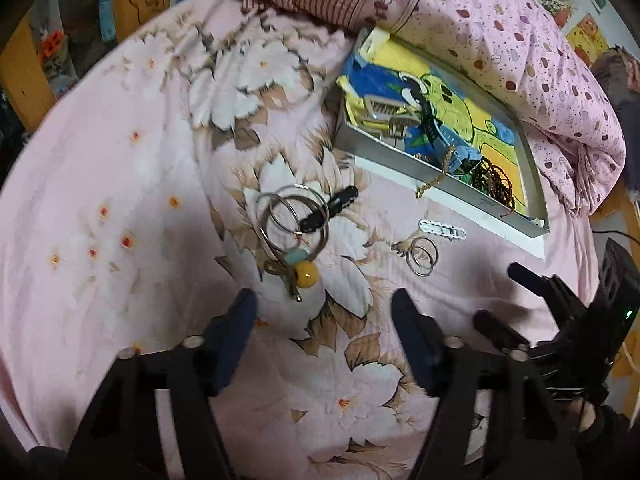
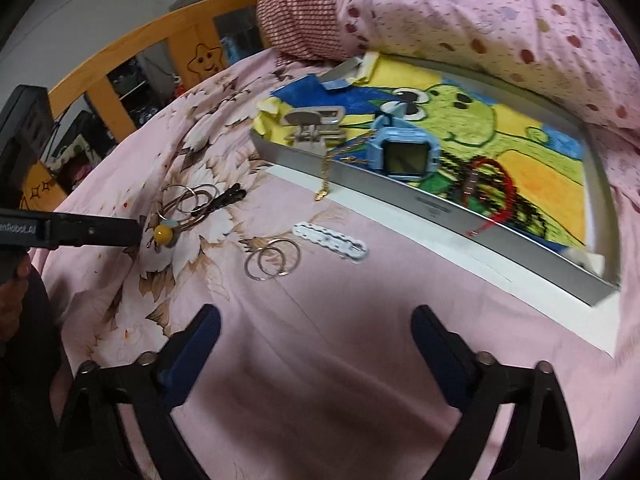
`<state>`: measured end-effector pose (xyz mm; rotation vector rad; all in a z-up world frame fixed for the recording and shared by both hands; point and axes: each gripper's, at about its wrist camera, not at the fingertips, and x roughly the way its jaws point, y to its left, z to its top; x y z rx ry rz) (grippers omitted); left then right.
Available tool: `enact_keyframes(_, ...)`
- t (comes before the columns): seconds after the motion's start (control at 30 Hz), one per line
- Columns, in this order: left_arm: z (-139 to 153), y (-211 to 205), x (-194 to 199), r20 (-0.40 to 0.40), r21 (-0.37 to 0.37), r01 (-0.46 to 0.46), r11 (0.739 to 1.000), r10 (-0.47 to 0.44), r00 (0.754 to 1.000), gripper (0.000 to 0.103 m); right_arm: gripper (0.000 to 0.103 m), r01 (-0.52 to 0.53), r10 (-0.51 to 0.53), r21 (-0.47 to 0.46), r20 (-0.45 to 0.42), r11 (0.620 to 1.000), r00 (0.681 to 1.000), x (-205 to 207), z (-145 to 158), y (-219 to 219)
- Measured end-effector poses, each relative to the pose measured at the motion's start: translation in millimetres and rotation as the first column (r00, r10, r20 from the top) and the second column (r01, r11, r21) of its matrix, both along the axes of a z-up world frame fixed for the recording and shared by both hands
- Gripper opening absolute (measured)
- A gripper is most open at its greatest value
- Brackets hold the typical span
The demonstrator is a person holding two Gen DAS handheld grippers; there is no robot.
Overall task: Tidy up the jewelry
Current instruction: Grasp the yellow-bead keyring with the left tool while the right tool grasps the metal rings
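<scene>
Pink floral bedsheet [image 1: 120, 184] carries the loose jewelry. Large silver bangles [image 1: 294, 220] lie heaped with a yellow bead charm [image 1: 305, 274] and a black hair clip [image 1: 332, 208]; near them sit small silver rings [image 1: 422, 256] and a white barrette [image 1: 442, 230]. Beyond stands a shallow grey tray [image 2: 420, 196] lined with a frog-print cloth, holding a blue watch [image 2: 396, 152], dark bead strands [image 1: 494, 180] and a beige claw clip [image 2: 316, 124]; a gold chain [image 2: 326, 172] hangs over its wall. Left gripper [image 1: 324, 308] hovers just short of the yellow charm, jaws apart, nothing between them. Right gripper [image 2: 316, 320] hangs wide, empty, near the small rings.
</scene>
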<state>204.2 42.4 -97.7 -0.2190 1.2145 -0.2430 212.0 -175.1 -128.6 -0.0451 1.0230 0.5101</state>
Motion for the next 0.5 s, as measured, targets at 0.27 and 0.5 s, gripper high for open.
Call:
enact_keyframes(0.27, -10.2, 2.9, 15.7, -0.050, -0.048, -0.022, 0.999, 0.020, 0.999, 0.038, 0.065, -0.041, 0.041, 0.033, -0.011, 0.999, 0.999, 15.1, -15.5, 12.7)
enact_keyframes(0.5, -25.7, 2.5, 28.1, -0.118, -0.004, -0.043, 0.999, 0.042, 0.992, 0.037, 0.056, -0.074, 0.074, -0.011, 0.043, 0.997, 0.996, 15.4, -19.2, 27.9)
